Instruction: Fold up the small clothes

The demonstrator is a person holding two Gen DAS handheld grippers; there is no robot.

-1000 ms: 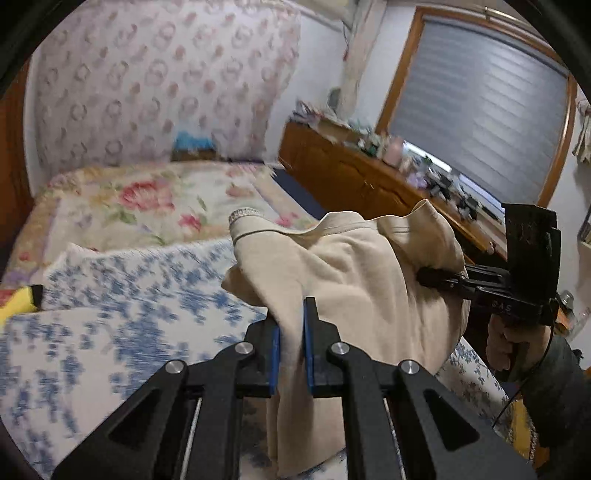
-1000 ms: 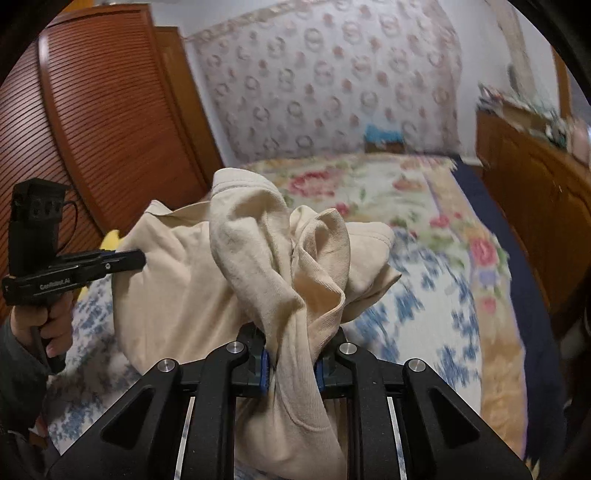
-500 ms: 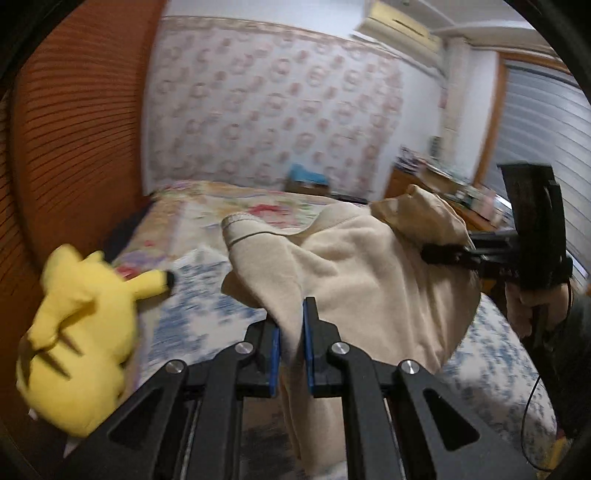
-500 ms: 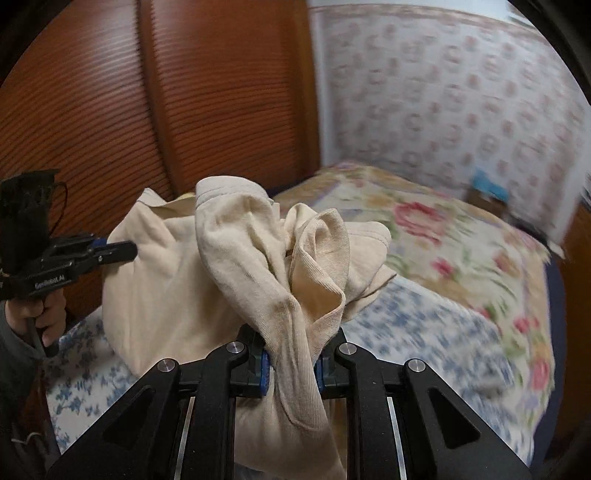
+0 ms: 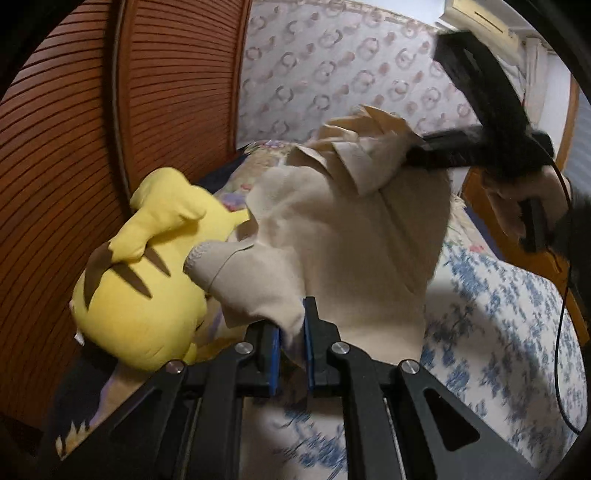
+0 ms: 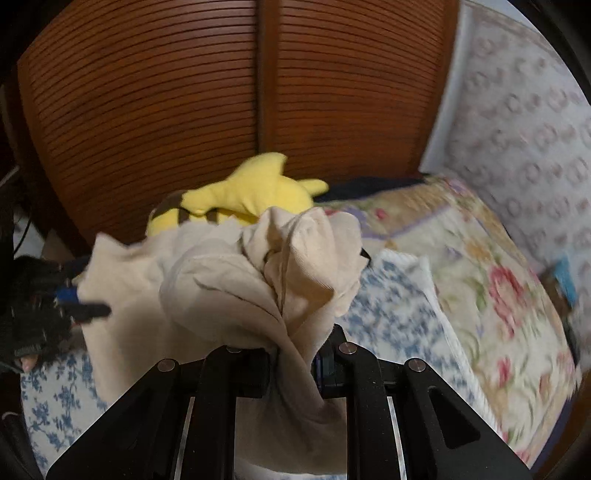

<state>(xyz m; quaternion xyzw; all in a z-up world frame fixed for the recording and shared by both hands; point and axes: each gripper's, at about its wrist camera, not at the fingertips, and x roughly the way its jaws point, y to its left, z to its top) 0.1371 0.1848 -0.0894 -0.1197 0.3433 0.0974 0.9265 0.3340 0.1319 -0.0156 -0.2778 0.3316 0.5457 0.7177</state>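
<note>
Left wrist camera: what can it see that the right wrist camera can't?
Only the left wrist view shows the air conditioner up on the wall and the person's right hand.

Only the right wrist view shows the flowered quilt spread wide.

Both show the beige garment clamped in the left gripper and right gripper, the yellow plush toy, and the wooden slatted doors.

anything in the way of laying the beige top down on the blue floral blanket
Nothing visible lies on the near blue floral blanket. Both tongs, left and right, grip the beige cotton top. A yellow plush toy sits at its left edge, touching or just behind the cloth.
</note>
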